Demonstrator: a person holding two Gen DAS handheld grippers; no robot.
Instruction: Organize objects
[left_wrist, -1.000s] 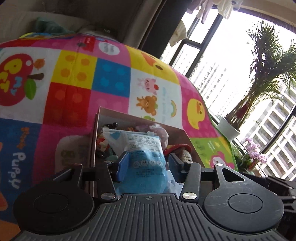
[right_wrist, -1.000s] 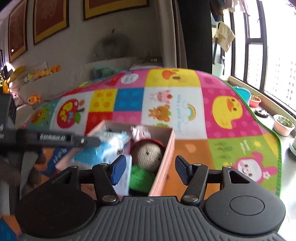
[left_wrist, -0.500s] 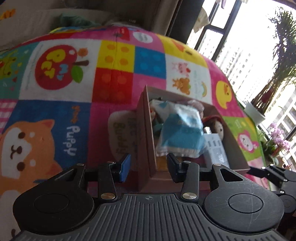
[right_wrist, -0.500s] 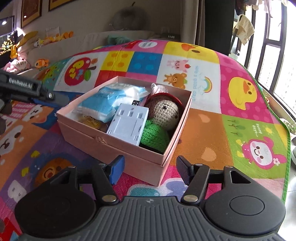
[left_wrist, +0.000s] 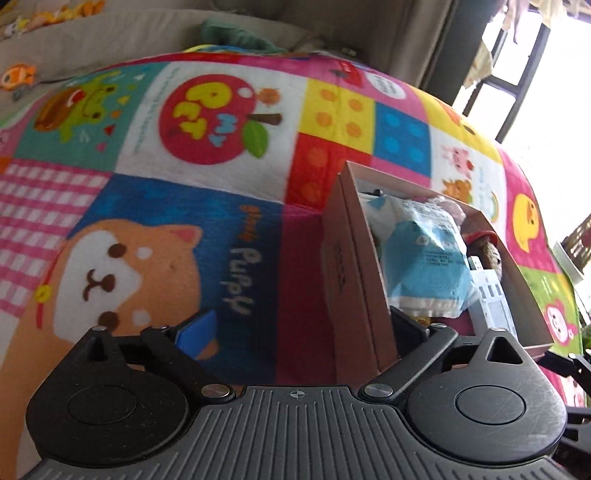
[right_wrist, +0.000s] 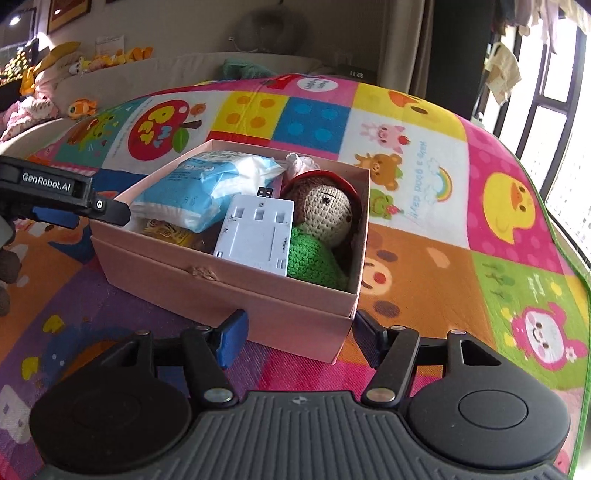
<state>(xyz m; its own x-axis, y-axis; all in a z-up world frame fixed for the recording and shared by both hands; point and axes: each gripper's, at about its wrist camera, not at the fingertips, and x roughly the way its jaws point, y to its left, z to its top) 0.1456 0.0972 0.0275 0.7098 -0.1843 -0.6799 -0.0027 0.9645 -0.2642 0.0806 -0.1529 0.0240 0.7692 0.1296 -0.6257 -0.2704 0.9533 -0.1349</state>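
Observation:
A pink cardboard box (right_wrist: 221, 284) stands open on the colourful play mat (right_wrist: 424, 258). It holds a blue-and-white packet (right_wrist: 207, 184), a white adapter with a USB plug (right_wrist: 258, 232), a crocheted doll with a red hat (right_wrist: 325, 218) and a yellow wrapper (right_wrist: 166, 230). My left gripper (left_wrist: 301, 330) has its jaws opening wide. They straddle the box's left wall (left_wrist: 354, 288) without pressing on it, and the packet (left_wrist: 424, 266) lies inside. My right gripper (right_wrist: 298, 338) is open, just short of the box's near corner, with nothing gripped.
A beige sofa (right_wrist: 166, 70) with plush toys (right_wrist: 122, 55) runs along the mat's far edge. Windows (right_wrist: 554, 110) line the right side. Bare mat (left_wrist: 147, 240) lies left of the box and around its near corner.
My left gripper has drawn back from over the blue packet to the box's left wall and spread its jaws wide. My right gripper has backed off and dropped toward the box's near corner.

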